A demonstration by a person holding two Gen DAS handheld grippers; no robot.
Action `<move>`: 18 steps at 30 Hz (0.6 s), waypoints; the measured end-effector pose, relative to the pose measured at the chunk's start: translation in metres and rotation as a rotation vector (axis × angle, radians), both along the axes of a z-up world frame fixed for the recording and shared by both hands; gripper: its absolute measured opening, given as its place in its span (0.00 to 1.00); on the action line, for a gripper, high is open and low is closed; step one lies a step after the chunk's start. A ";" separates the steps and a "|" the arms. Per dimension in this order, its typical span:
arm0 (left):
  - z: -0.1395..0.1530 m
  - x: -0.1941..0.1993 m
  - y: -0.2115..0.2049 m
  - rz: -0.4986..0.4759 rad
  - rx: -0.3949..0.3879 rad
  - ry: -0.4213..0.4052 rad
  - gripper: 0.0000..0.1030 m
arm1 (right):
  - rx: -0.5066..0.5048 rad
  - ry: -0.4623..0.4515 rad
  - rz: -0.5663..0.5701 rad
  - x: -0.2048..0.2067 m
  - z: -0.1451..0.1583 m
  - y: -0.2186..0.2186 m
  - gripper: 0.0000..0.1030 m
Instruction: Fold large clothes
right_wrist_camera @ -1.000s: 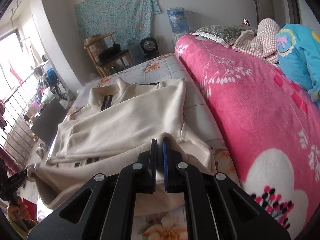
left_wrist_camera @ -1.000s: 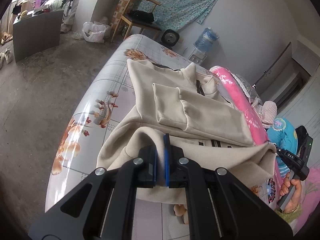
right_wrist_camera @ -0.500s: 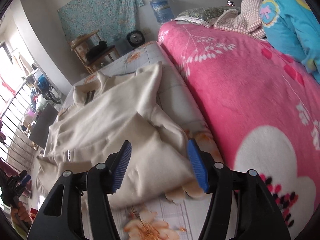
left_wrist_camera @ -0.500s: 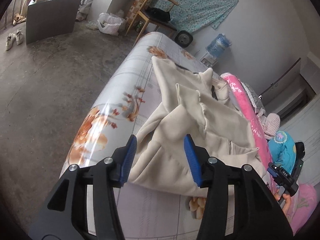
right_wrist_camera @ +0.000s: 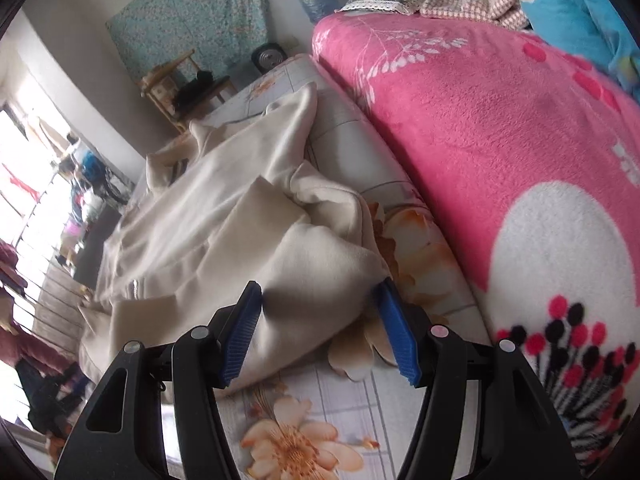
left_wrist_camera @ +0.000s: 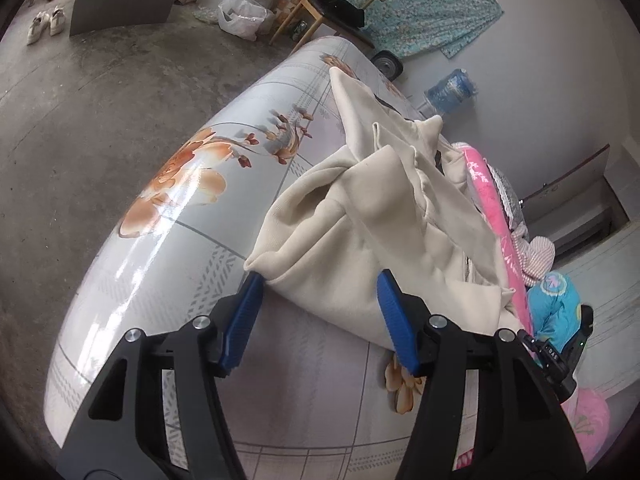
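Nearest to you, your left gripper (left_wrist_camera: 318, 322) stands with its blue-padded jaws wide apart; they have just been opening, and the folded edge of the cream, soft fleece garment (left_wrist_camera: 372, 236) lies between the pads without being pressed. One corner of the cloth rests just at the left pad. Your right gripper (right_wrist_camera: 320, 328) is the same: jaws spread wide after just opening, the garment's (right_wrist_camera: 224, 236) near edge loose between them, not gripped.

The garment lies on the glossy grey sheet with orange flower prints (left_wrist_camera: 180, 184), bunched and doubled over itself, beside the pink fleece blanket with white blossoms (right_wrist_camera: 480, 128). I judge that you have laid the hem forward and let it go, so one fold is finished but untidy. The next move probably calls for smoothing the wrinkles, or for taking a side edge with both grippers to fold it across.

Farther away stand a wooden chair (left_wrist_camera: 320, 8), a blue water bottle (left_wrist_camera: 452, 90) and a turquoise patterned cloth on the wall (right_wrist_camera: 192, 16).

For writing, small white characters show on the black device at the right edge (left_wrist_camera: 554, 354), but they are too small to read surely.
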State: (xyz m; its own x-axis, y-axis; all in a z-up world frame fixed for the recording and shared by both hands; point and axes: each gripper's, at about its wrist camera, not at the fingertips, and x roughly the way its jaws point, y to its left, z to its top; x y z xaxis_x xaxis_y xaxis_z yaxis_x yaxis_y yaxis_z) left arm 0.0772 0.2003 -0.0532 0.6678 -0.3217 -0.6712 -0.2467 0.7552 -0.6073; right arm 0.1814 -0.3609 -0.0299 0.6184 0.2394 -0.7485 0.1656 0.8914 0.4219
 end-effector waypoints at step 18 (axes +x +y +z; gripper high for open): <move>0.082 -0.046 -0.021 -0.077 0.259 -0.018 0.10 | -0.109 -0.098 0.079 -0.061 0.078 0.016 0.07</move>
